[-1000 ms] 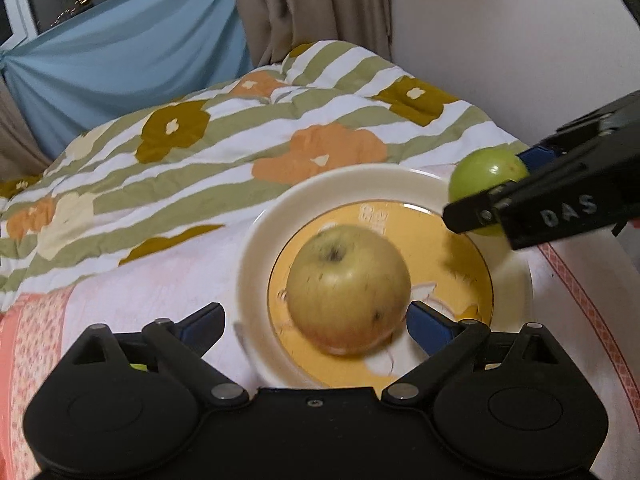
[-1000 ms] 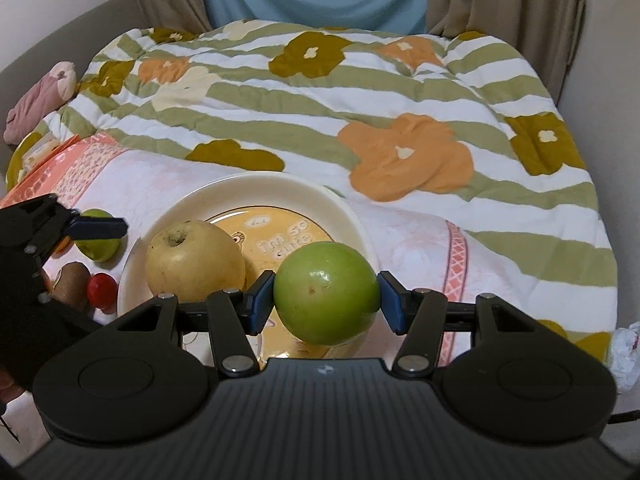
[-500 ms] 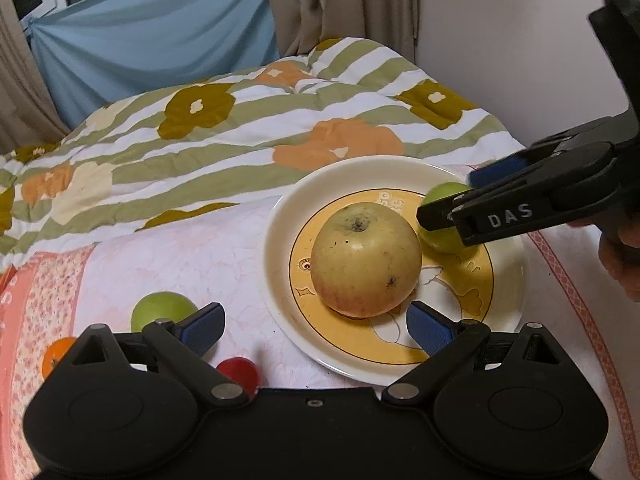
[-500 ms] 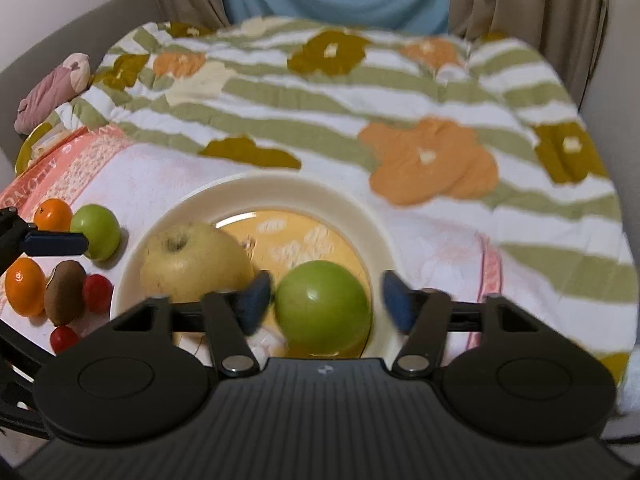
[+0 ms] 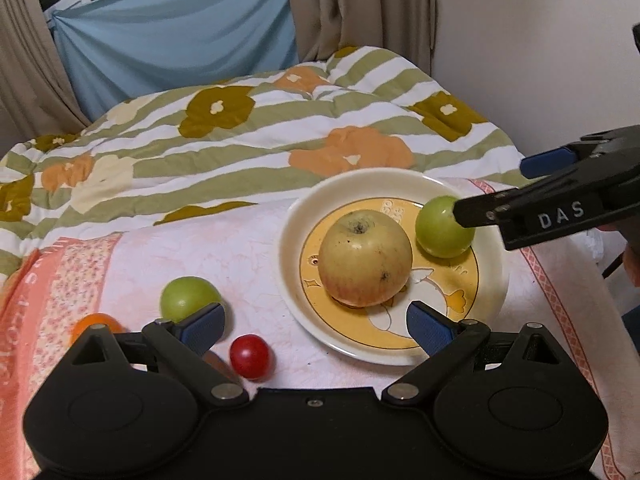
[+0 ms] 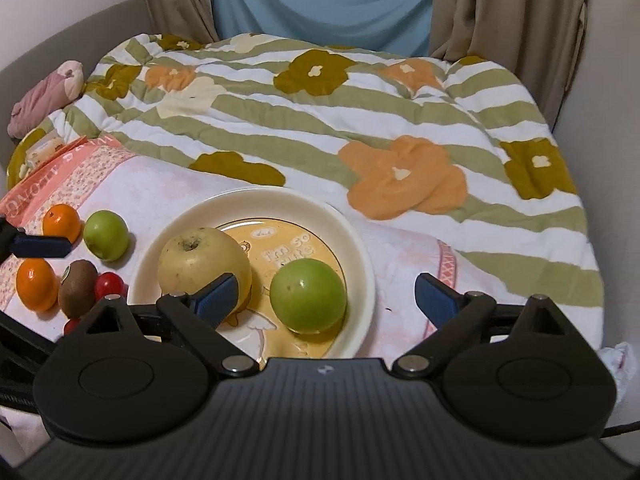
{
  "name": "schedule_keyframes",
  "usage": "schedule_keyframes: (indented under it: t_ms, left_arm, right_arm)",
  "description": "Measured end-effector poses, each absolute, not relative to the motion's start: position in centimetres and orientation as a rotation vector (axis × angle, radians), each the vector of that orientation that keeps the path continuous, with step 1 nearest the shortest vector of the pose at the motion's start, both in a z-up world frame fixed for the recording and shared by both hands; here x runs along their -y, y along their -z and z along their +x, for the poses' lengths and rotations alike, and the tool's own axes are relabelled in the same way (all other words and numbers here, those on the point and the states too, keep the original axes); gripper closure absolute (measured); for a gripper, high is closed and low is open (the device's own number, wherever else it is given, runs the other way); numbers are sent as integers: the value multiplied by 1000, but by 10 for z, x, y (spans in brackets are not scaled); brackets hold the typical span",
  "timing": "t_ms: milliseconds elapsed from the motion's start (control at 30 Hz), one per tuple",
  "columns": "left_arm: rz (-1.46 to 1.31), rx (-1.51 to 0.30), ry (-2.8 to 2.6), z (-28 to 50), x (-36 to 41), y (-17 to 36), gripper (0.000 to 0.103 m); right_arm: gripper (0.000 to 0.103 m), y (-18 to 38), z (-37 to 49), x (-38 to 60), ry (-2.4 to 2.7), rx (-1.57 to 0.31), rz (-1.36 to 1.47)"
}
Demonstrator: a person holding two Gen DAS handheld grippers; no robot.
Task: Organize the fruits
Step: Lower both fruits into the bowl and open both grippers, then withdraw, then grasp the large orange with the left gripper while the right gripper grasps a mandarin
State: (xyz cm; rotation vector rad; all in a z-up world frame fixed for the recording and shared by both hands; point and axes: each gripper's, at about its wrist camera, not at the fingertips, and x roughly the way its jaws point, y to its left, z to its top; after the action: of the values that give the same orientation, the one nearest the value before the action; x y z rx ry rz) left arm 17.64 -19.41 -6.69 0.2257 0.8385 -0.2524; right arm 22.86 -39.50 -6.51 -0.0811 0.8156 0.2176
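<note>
A cream plate (image 6: 360, 264) with a yellow centre lies on a pink cloth. On it rest a big yellow apple (image 6: 200, 264) and a green fruit (image 6: 308, 296), side by side. My right gripper (image 6: 326, 298) hangs open above the green fruit, its blue pads wide apart and off it. In the left wrist view the same plate (image 5: 292, 240) holds the apple (image 5: 364, 260) and green fruit (image 5: 442, 228). My left gripper (image 5: 314, 320) is open and empty, just short of the plate's near rim. The right gripper (image 5: 500, 188) reaches in from the right.
Left of the plate lie a second green fruit (image 6: 106, 235), two oranges (image 6: 62, 222) (image 6: 36, 284), a kiwi (image 6: 78, 286) and a red tomato (image 6: 108, 284). A flowered striped quilt (image 6: 320, 128) covers the bed behind. A wall stands close on the right.
The right gripper let go of the green fruit, which now rests on the plate, and its jaws spread wide. Both grippers drew back and up; the left one left the apple.
</note>
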Motion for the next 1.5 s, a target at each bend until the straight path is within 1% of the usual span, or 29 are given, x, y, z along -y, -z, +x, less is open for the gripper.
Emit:
schedule_keyframes:
  t_ms: [200, 467, 767, 1100, 1333, 1400, 1500]
  left_arm:
    - [232, -814, 239, 158, 183, 46, 3]
    - [244, -774, 258, 124, 149, 22, 3]
    - [233, -743, 259, 90, 92, 11, 3]
    - [257, -754, 268, 86, 38, 28, 3]
    - [326, -767, 335, 102, 24, 55, 4]
    - [365, -765, 347, 108, 25, 65, 4]
    - [394, -773, 374, 118, 23, 81, 9]
  right_arm:
    - [0, 43, 205, 395, -195, -792, -53]
    - [0, 1, 139, 369, -113, -735, -4]
    - [0, -11, 89, 316, -73, -738, 43]
    - [0, 12, 68, 257, -38, -767, 60]
    - [0, 47, 69, 220, -24, -826, 55]
    - [0, 58, 69, 213, -19, -841, 58]
    - [0, 76, 70, 202, -19, -875, 67]
